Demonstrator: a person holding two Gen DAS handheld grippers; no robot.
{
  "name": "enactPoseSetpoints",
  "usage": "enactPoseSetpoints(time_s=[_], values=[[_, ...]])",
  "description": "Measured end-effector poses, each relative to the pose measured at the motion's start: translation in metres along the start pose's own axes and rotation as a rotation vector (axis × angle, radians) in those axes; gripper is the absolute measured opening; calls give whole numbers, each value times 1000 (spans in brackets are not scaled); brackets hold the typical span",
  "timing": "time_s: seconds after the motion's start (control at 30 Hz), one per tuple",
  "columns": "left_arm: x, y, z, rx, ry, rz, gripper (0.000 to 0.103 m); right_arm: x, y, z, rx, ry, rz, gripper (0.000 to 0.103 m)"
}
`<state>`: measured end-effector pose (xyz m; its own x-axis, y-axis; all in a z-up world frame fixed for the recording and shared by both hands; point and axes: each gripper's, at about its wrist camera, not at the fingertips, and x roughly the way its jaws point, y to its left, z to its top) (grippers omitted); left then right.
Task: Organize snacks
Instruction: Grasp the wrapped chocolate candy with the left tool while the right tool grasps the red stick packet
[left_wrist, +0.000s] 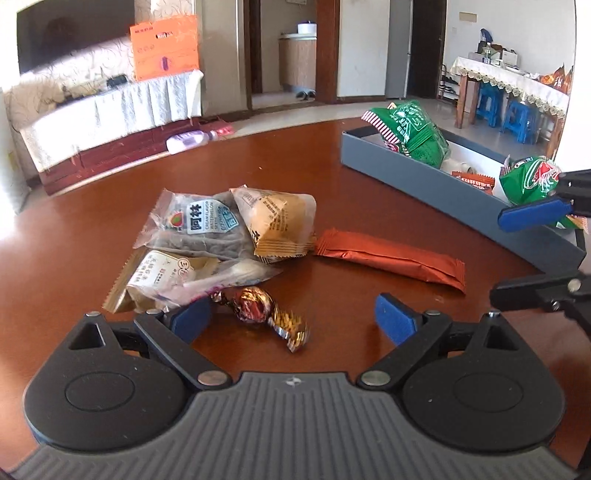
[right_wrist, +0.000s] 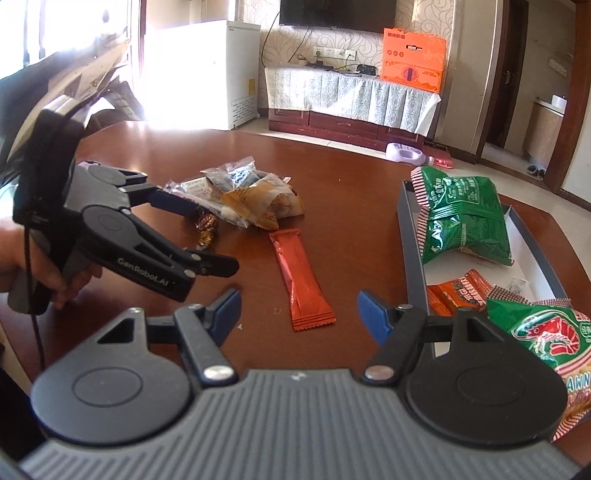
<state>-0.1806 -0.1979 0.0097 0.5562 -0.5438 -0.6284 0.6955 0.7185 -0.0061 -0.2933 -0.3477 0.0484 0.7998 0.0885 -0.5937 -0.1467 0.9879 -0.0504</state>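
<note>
A foil-wrapped candy (left_wrist: 269, 314) lies on the brown table (left_wrist: 332, 166) between the fingers of my left gripper (left_wrist: 295, 319), which is open and touches nothing. Just beyond it is a pile of snack packets (left_wrist: 221, 236). An orange-red bar (left_wrist: 388, 258) lies to their right. My right gripper (right_wrist: 300, 314) is open too, hanging over the near end of the orange-red bar (right_wrist: 299, 277). The left gripper (right_wrist: 199, 234) shows on the left of that view, over the candy (right_wrist: 207, 229). A blue-grey box (right_wrist: 410, 240) on the right holds a green bag (right_wrist: 461, 218), an orange packet (right_wrist: 458, 291) and a shrimp-print bag (right_wrist: 543, 339).
A person's hand (right_wrist: 55, 280) grips the left gripper's handle. The right gripper (left_wrist: 535, 251) reaches in at the right edge of the left wrist view, near the box (left_wrist: 443, 192). Past the table's far edge are a covered cabinet (right_wrist: 351, 96) and a white freezer (right_wrist: 221, 66).
</note>
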Motion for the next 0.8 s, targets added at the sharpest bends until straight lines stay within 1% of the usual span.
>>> enactPoseSetpoints(time_s=[0.03,0.1,0.17,0.2,0.27,0.33,0.4,0.6,0.73,0.8], values=[[2,2,1,-2,4,-12,97,2,0,1,-1,5,1,71],[6,6,3,-5,17,-39,93,5,-1,3,-2,6,3,71],[6,7,4,4,6,-41,84,7,-3,4,3,7,4,66],[6,7,5,5,3,-41,82,8,-4,5,8,8,4,66],[5,7,4,-2,-6,-39,74,11,-6,7,18,10,2,60],[3,8,3,-18,-12,-37,70,14,-7,8,24,15,-4,56],[0,9,1,-38,-18,-43,70,17,-6,10,19,21,-8,56],[-2,4,-3,-14,-10,18,71,35,-2,14,-17,33,-20,55],[-1,4,-4,-21,-11,29,72,50,-1,20,-24,47,-19,55],[-1,4,-4,-21,-12,28,72,58,-1,21,-21,60,-15,50]])
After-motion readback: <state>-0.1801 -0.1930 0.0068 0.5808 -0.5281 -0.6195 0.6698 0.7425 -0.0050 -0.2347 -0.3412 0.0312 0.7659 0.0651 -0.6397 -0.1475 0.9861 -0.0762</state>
